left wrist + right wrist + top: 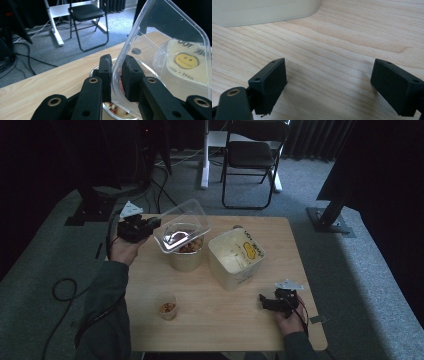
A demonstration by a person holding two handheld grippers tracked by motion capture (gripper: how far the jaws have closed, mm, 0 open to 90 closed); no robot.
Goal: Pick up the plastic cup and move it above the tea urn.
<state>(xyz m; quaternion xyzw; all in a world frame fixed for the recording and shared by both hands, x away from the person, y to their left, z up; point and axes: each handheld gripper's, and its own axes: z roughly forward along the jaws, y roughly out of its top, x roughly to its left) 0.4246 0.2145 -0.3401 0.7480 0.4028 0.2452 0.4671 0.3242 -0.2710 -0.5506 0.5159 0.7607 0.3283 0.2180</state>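
Pinching the rim of a clear plastic lid [184,224], the left gripper [150,224] holds it tilted above a round tub of food [186,254] near the tabletop's [210,320] far left side. Just right of the tub stands a cream container [236,258] with a smiley face. The right gripper [262,301] rests low near the front right, jaws spread wide and empty. A small cup [166,306] sits near the front.

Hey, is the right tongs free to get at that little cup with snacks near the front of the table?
Probably yes: the right tongs are open and hold nothing, and bare table lies between them and the small cup.
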